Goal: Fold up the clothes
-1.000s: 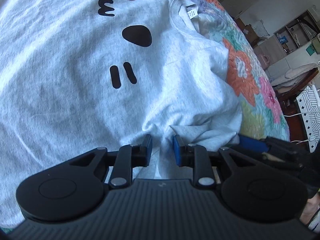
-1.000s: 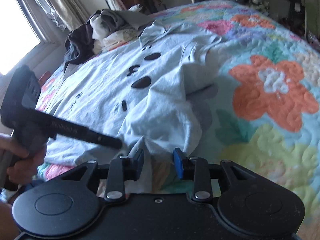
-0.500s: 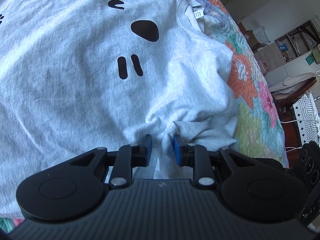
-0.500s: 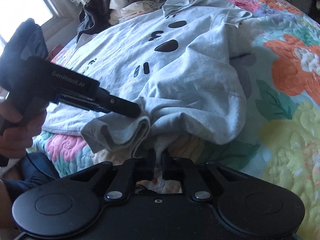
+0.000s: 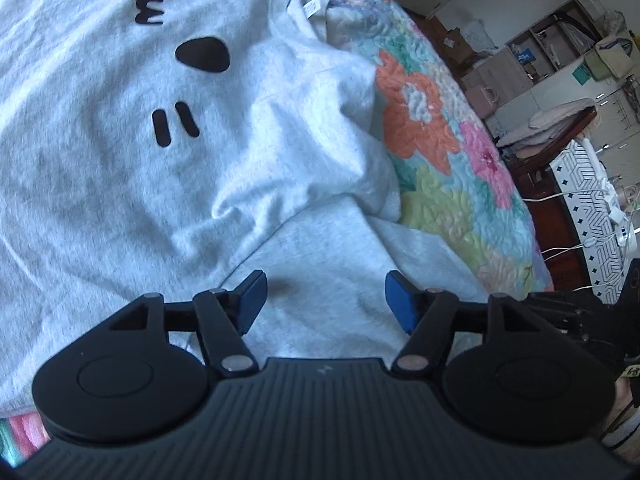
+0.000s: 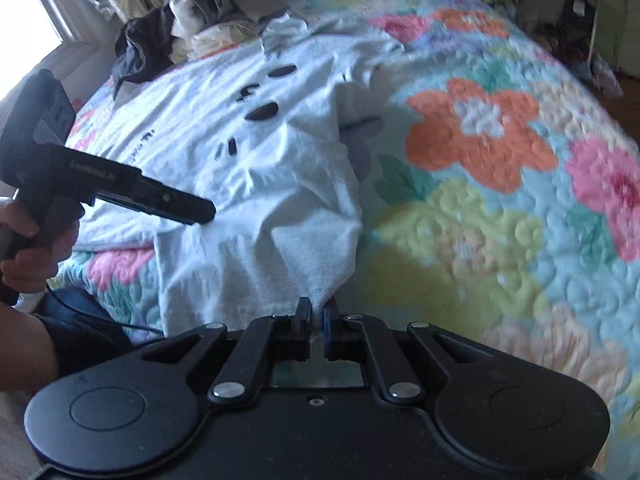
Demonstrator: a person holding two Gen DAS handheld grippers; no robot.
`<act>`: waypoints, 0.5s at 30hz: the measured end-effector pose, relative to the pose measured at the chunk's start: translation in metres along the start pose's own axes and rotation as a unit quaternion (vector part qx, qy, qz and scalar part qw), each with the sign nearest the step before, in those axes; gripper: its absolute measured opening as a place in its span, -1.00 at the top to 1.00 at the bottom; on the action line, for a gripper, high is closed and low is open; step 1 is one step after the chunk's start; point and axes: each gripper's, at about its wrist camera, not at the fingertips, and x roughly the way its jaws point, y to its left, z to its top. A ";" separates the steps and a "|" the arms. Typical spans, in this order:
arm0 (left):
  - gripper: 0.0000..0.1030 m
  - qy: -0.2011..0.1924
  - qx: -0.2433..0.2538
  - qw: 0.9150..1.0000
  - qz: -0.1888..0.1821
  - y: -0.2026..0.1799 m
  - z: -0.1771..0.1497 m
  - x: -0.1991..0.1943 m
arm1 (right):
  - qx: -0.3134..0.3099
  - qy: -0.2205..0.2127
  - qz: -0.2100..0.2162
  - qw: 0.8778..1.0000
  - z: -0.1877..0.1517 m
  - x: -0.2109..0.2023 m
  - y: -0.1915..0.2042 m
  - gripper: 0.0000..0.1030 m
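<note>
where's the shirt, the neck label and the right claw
shirt (image 5: pixel 120 184): left wrist view, grey chest below the black print
neck label (image 5: pixel 311 7): left wrist view, white tag inside collar
right claw (image 6: pixel 317 312): right wrist view, shut on shirt sleeve

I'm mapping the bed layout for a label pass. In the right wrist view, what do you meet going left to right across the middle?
Left gripper → grey T-shirt → orange quilted flower → pink quilted flower.

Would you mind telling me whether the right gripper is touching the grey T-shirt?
Touching: the right wrist view shows the right gripper shut on the grey T-shirt, fabric pinched between its fingers.
</note>
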 end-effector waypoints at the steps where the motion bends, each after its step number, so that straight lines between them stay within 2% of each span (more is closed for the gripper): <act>1: -0.26 0.017 -0.004 1.000 0.008 0.003 -0.001 0.009 | 0.025 0.020 0.014 0.999 -0.006 0.006 -0.008 0.88; 3: -0.26 0.037 -0.010 0.999 0.013 0.006 -0.003 0.018 | 0.041 0.041 0.027 0.998 -0.014 0.008 -0.012 0.88; 8: -0.27 0.035 0.001 0.999 0.030 0.003 -0.005 0.015 | 0.008 0.051 0.014 0.999 -0.031 -0.005 -0.004 0.91; 10: -0.27 0.032 0.007 0.999 0.027 0.001 -0.005 0.014 | 0.013 0.031 -0.003 0.999 -0.029 -0.010 -0.007 0.87; 11: -0.27 0.025 0.013 0.999 0.027 0.000 -0.005 0.012 | 0.009 0.014 -0.012 1.000 -0.024 -0.015 -0.006 0.78; 15: -0.27 -0.013 0.025 1.000 0.009 -0.007 0.001 -0.009 | -0.036 -0.046 -0.045 0.997 0.002 -0.043 0.011 0.63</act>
